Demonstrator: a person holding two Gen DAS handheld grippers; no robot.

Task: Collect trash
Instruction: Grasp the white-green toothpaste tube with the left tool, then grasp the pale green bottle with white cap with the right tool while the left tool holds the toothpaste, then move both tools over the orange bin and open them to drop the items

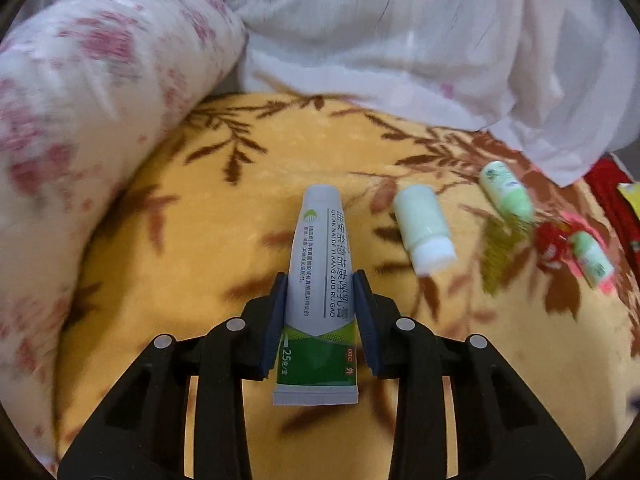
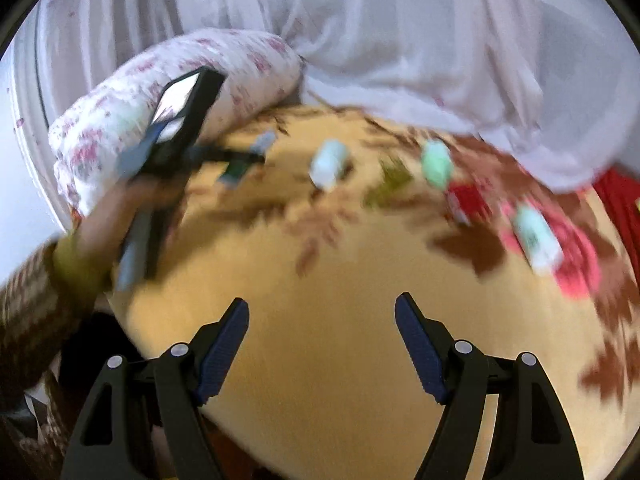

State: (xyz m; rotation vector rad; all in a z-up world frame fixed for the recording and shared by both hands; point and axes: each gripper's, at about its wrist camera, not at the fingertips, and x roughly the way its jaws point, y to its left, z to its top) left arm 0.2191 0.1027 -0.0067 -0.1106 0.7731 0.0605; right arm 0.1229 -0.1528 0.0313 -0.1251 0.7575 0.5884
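My left gripper (image 1: 322,280) is shut on a grey and green ointment tube (image 1: 320,264) and holds it over the yellow blanket (image 1: 224,208). A white bottle (image 1: 423,229) and two small green bottles (image 1: 506,190) (image 1: 592,262) lie on the blanket to its right. In the right wrist view my right gripper (image 2: 322,306) is open and empty above the blanket (image 2: 328,360). There the left gripper (image 2: 256,156) holds the tube (image 2: 248,160) at the far left, with the white bottle (image 2: 328,164) and the green bottles (image 2: 436,162) (image 2: 536,240) beyond.
A floral bolster pillow (image 1: 80,120) lies along the left edge of the blanket. A white sheer curtain (image 1: 400,40) hangs over the far side. Red fabric (image 1: 616,200) lies at the far right. A small red item (image 1: 554,242) lies among the bottles.
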